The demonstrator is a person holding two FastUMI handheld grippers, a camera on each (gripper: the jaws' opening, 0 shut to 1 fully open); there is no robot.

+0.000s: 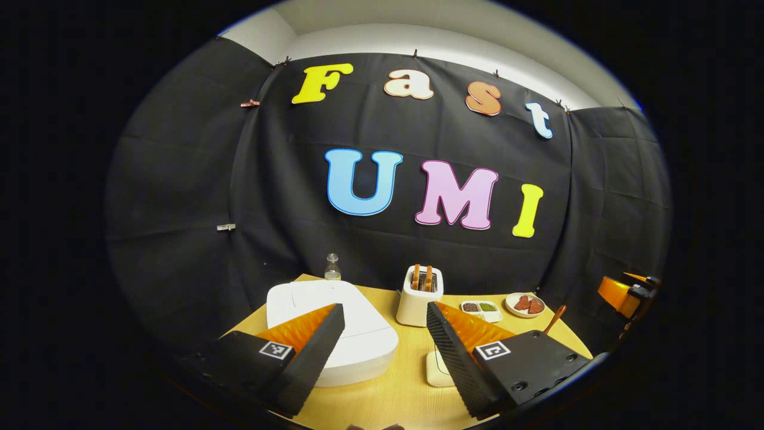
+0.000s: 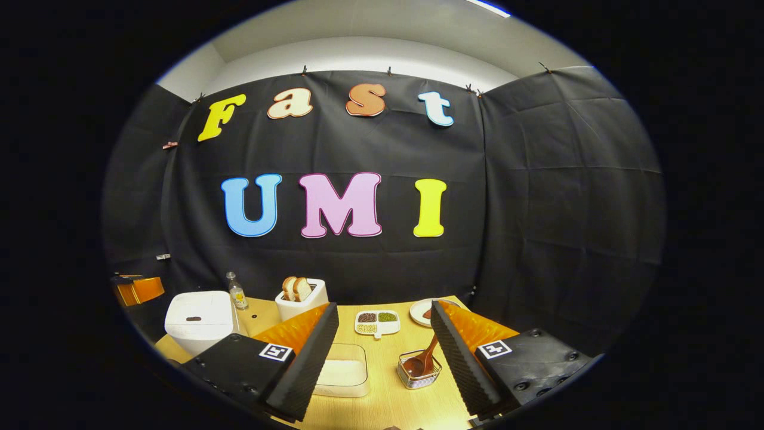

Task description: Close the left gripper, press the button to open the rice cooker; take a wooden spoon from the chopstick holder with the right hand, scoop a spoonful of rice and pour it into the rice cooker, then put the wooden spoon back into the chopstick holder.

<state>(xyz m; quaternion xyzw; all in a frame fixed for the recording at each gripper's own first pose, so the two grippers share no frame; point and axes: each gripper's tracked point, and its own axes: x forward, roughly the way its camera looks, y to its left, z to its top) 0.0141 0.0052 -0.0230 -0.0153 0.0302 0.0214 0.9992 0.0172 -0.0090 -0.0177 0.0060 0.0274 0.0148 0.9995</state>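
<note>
Both tools hanging wide over the desk, nothing grabbed yet

The left tool (image 1: 385, 346) has its fingers spread wide with nothing between them, sitting above the near edge of the desk (image 1: 394, 400). The white rice cooker (image 1: 334, 334) is right in front of it toward the desk's left side, lid down. The right tool (image 2: 385, 352) is spread wide too and holds nothing. Just ahead of it near the front edge sits the wire chopstick holder (image 2: 419, 371) with the wooden spoon (image 2: 421, 361) leaning in it, handle tilted up to the right. Just left of the holder is the clear container of rice (image 2: 343, 370). Farther back there's a toaster (image 2: 301, 298) with bread in it, a small bottle (image 2: 237, 291), a divided dish (image 2: 377, 322) of beans, and a plate (image 2: 421, 312) near the far right corner.
</note>
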